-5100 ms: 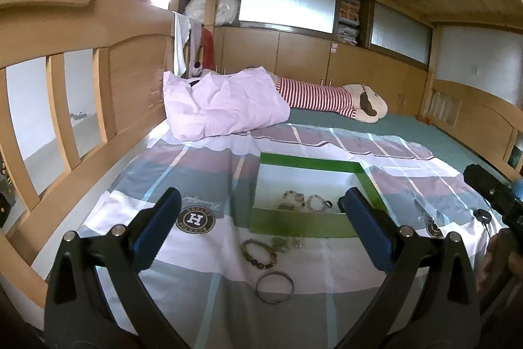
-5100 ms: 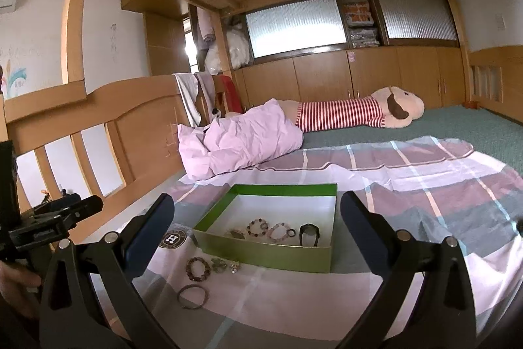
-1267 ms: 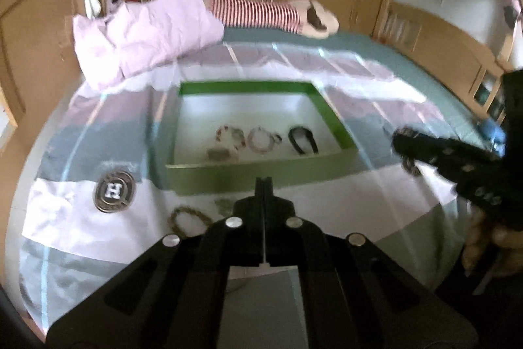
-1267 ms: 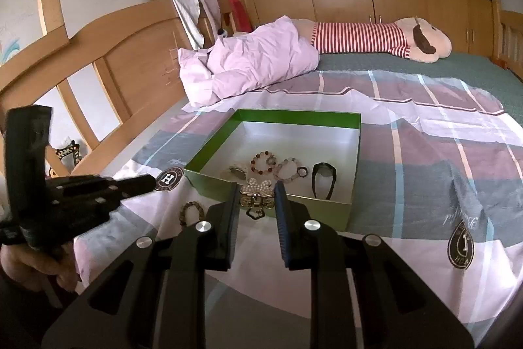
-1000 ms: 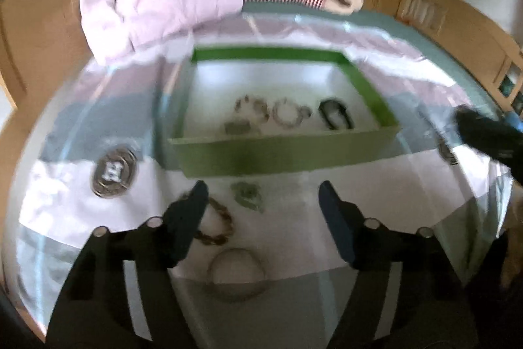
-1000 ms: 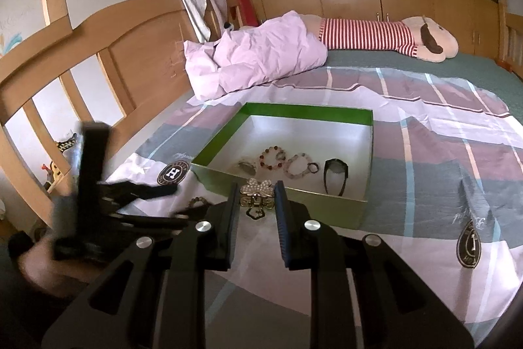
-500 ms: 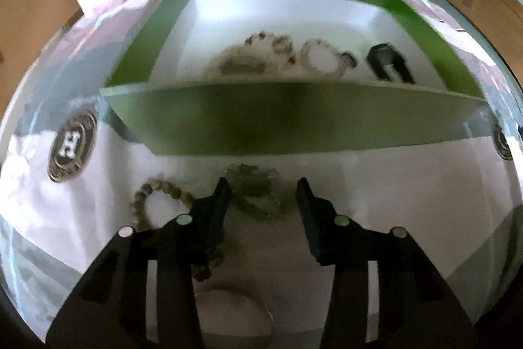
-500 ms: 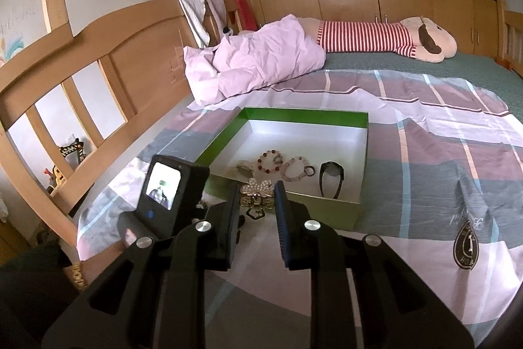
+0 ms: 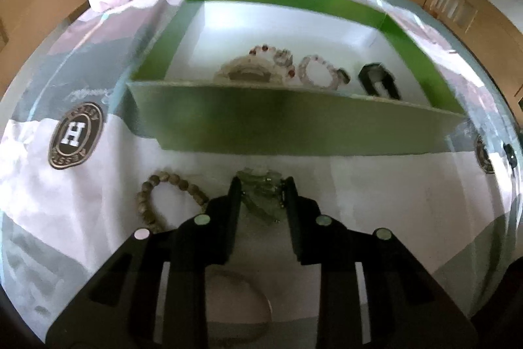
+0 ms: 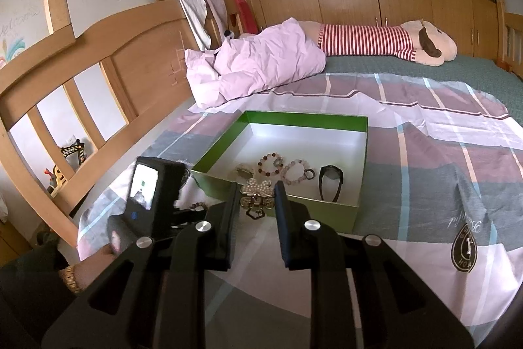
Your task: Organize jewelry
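Observation:
A green box (image 9: pixel 294 126) with a white inside lies on the bed and holds several bracelets (image 9: pixel 315 76) and a black ring-shaped piece (image 9: pixel 379 80). My left gripper (image 9: pixel 261 195) is low over the sheet, its jaws partly closed around a greenish jewelry piece (image 9: pixel 263 197) in front of the box. A brown bead bracelet (image 9: pixel 163 192) lies to its left and a bangle (image 9: pixel 238 296) under the gripper body. My right gripper (image 10: pixel 256 201) is shut on a pearl flower brooch (image 10: pixel 256 192), held above the box's near wall (image 10: pixel 294 211).
The left gripper's body and screen (image 10: pixel 147 195) show at the left of the right wrist view. A pink pillow (image 10: pixel 255 64) and a striped plush toy (image 10: pixel 376 41) lie beyond the box. A wooden bed rail (image 10: pixel 98 61) runs along the left.
My left gripper has opened, dropped to the sheet in front of the box and narrowed around the greenish piece. My right gripper still holds the brooch in about the same place.

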